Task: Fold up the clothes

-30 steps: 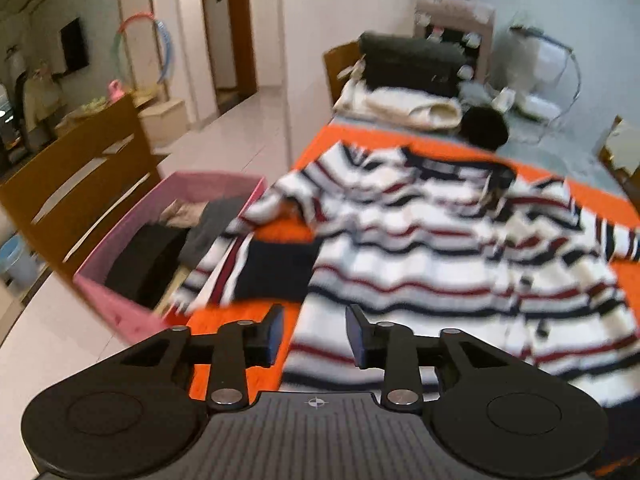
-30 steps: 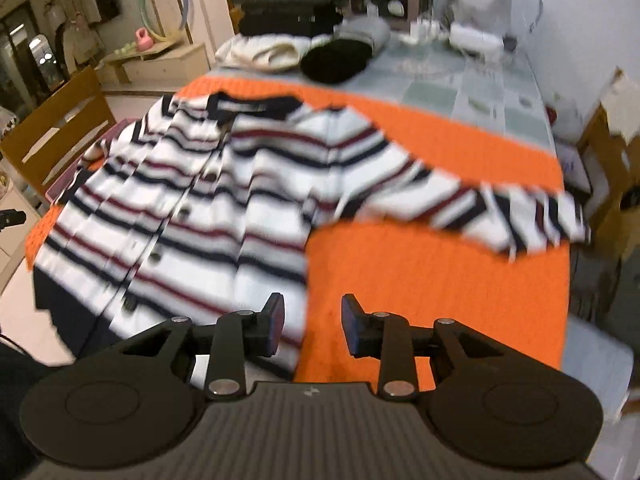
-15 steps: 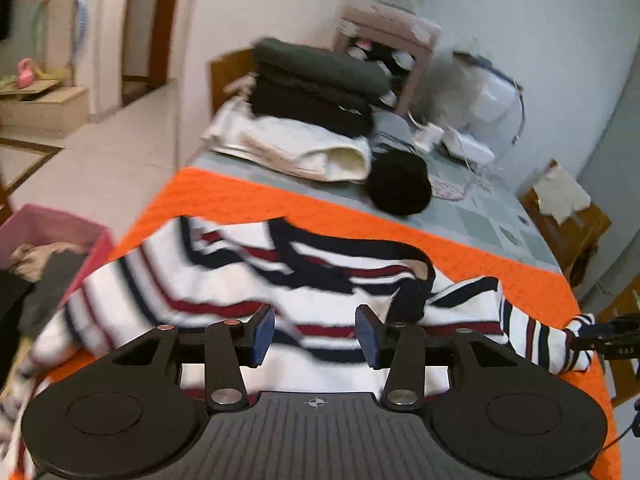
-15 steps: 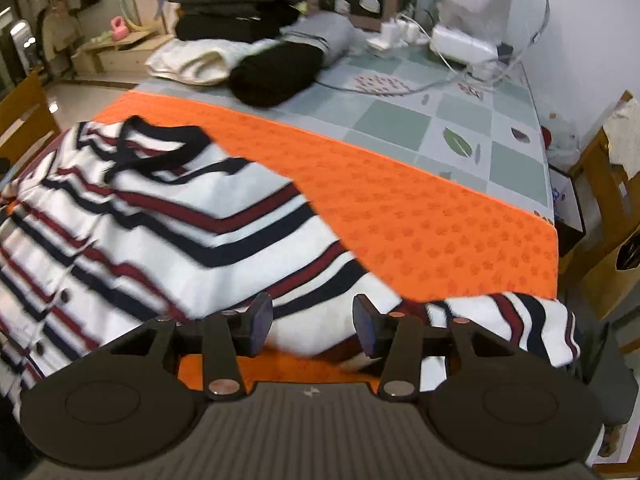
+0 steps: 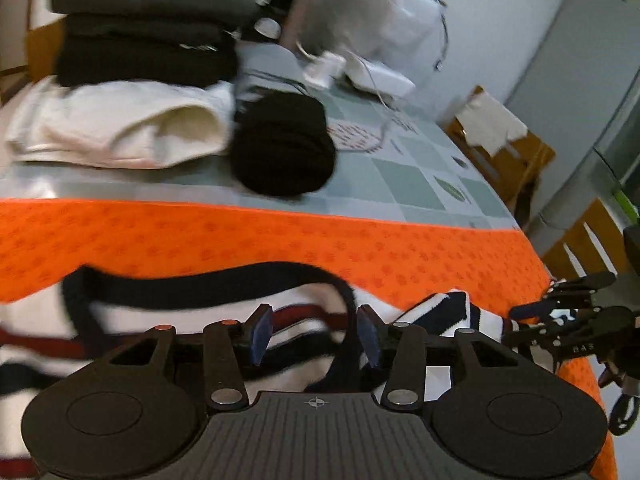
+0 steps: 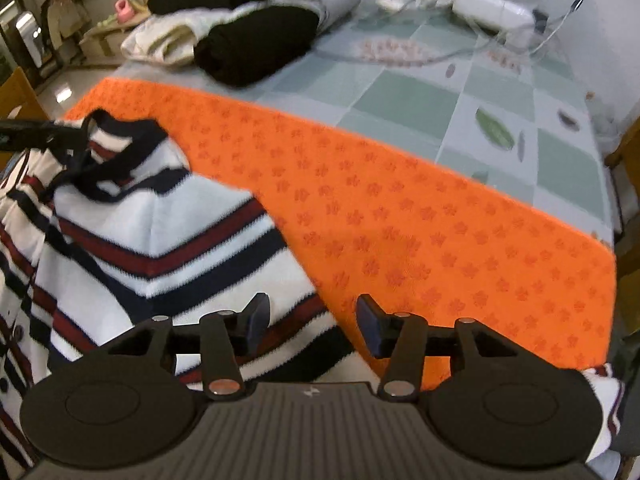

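Note:
A white cardigan with navy and red stripes [image 6: 160, 240] lies on the orange mat [image 6: 440, 240]. My left gripper [image 5: 315, 336] is open and low over the cardigan's navy collar band [image 5: 200, 284]; part of the band runs between its fingers. My right gripper [image 6: 312, 326] is open above the cardigan's right shoulder, at the edge where the knit meets the mat, holding nothing. A sleeve cuff [image 6: 604, 396] shows at the lower right. In the right wrist view the left gripper's fingers [image 6: 40, 136] sit at the collar. The cardigan's lower part is hidden.
Behind the mat on the tiled tablecloth [image 6: 408, 100] are a stack of dark folded clothes [image 5: 148, 28], a white folded garment [image 5: 120, 128] and a black rolled one [image 5: 284, 144]. A white appliance with cables [image 6: 488, 8] stands at the back. Wooden chairs [image 5: 508, 156] flank the right side.
Both grippers moved forward over the cardigan toward its collar end. The left view swung away from the pink bin to the neckline. Both stayed open.

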